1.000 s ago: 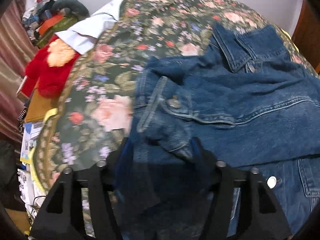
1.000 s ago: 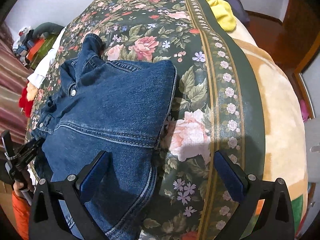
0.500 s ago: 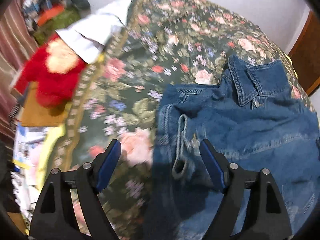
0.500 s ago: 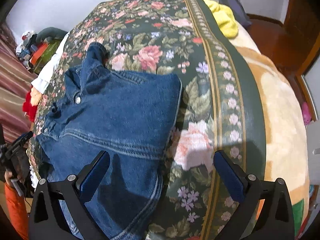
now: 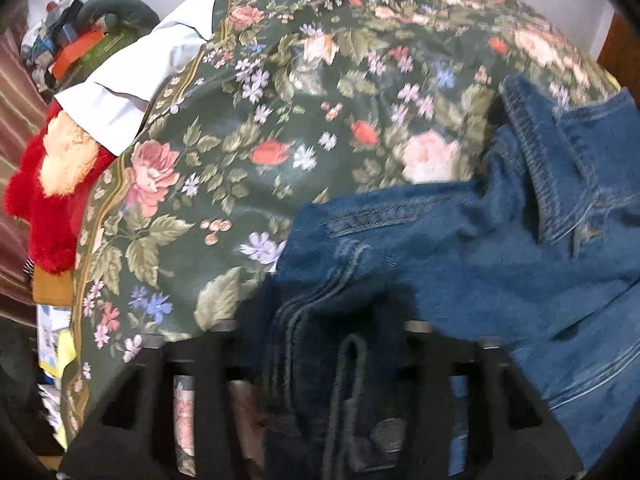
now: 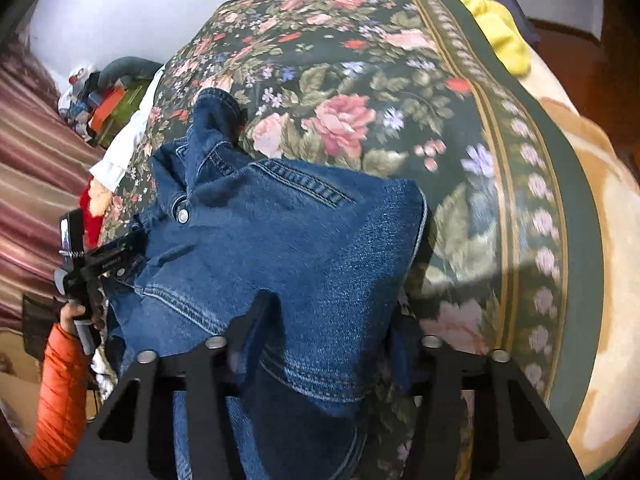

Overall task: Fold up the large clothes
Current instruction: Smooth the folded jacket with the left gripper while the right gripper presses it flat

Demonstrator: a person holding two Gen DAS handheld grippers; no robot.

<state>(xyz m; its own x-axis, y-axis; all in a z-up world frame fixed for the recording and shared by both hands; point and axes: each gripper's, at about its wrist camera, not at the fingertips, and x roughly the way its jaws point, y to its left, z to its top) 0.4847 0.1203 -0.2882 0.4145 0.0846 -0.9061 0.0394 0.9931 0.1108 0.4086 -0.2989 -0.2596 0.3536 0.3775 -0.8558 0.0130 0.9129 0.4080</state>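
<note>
Orange sleeve (image 6: 60, 380) beside denim jacket (image 6: 280, 240): right view only.

Item count, both views:
- Denim jacket (image 6: 280, 240): 1 pc.
- Floral bedspread (image 5: 280, 100): 1.
- Grippers: 2, left gripper (image 5: 320, 360) and right gripper (image 6: 324, 340).
- Red plush toy (image 5: 52, 200): 1.
- White garment (image 5: 132, 92): 1.
- Yellow cloth (image 6: 500, 28): 1.
- Orange sleeve (image 6: 60, 392): 1.
</note>
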